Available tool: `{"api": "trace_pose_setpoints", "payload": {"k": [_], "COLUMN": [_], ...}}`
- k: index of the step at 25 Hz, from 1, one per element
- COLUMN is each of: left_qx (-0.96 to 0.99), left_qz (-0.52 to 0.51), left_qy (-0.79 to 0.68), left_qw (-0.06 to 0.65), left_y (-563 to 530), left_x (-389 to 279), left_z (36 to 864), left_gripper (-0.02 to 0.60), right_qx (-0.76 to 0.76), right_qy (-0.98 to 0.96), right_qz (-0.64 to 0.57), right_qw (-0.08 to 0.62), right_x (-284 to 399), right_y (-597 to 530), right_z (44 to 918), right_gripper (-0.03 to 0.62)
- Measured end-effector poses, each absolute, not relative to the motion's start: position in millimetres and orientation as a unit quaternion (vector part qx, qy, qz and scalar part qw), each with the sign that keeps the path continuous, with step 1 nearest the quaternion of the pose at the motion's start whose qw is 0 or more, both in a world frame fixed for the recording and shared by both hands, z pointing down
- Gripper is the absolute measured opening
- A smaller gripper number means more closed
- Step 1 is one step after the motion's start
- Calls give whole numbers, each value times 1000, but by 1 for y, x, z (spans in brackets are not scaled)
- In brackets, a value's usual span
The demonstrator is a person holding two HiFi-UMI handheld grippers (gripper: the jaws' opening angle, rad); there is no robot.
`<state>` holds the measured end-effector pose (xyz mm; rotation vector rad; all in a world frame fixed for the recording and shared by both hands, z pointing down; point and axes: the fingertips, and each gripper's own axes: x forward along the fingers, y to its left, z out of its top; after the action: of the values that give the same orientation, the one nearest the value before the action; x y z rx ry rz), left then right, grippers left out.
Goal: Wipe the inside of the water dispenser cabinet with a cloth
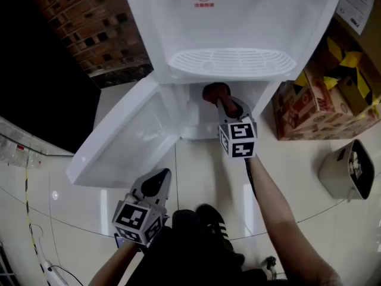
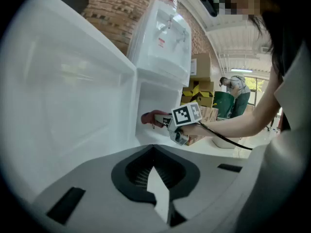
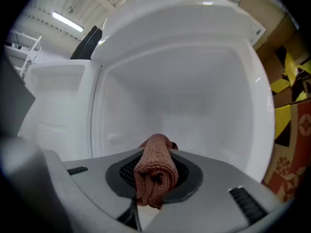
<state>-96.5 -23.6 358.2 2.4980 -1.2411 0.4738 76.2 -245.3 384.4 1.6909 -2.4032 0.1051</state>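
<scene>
Left gripper [image 1: 158, 179]: lower left of the head view, nearest the person, hanging over the floor. In its own view the jaws are drawn together at the tips with nothing between them.

Right gripper [image 1: 221, 102]: centre of the head view, reaching into the mouth of the cabinet, jaws clenched on the cloth.

Cloth [image 3: 155, 171]: a reddish-brown roll of knitted fabric nipped across its middle, one end bulging back toward the camera and the other poking past the jaw tips into the cabinet.

Handling: probably light, soft and limp. It should squash against a wall rather than scrape it. The mid-roll hold looks sound, since a pinch nearer one end would likely let it unroll or slip out.

Cabinet [image 3: 194, 93]: the lower compartment of the white water dispenser [image 1: 238, 16]. In the right gripper view only bare white walls and a back panel show, with nothing stored inside. I cannot tell whether the cloth touches a surface.

Door [image 1: 125, 142]: swung wide toward the left of the frame.

Boxes [image 1: 309, 103]: cardboard, right edge. The open one holds yellow pieces.

Bin [image 1: 339, 174]: beige, lower right, with something pale inside that is too small to identify.
</scene>
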Motion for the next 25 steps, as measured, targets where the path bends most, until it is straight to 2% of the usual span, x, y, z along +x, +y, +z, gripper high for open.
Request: {"api": "trace_pose_setpoints", "payload": {"k": [10, 15, 18, 25], "left_qx": [886, 895, 893, 894], "left_qz": [114, 130, 126, 135], "left_qy": [-433, -413, -414, -410], "left_qw": [123, 105, 118, 118], "left_y": [-90, -84, -81, -73], "left_x": [-46, -29, -27, -25], "left_z": [338, 337, 337, 349], "left_gripper": [-20, -20, -20, -20], "right_qx": [552, 543, 533, 510], "right_qy": [-822, -824, -824, -835], "right_qz": [26, 39, 63, 101], "right_qw": [137, 159, 179, 179], "right_x": [24, 3, -3, -2], "right_y": [-284, -297, -288, -227], "right_z": [416, 441, 461, 478], "right_gripper": [81, 81, 83, 83]}}
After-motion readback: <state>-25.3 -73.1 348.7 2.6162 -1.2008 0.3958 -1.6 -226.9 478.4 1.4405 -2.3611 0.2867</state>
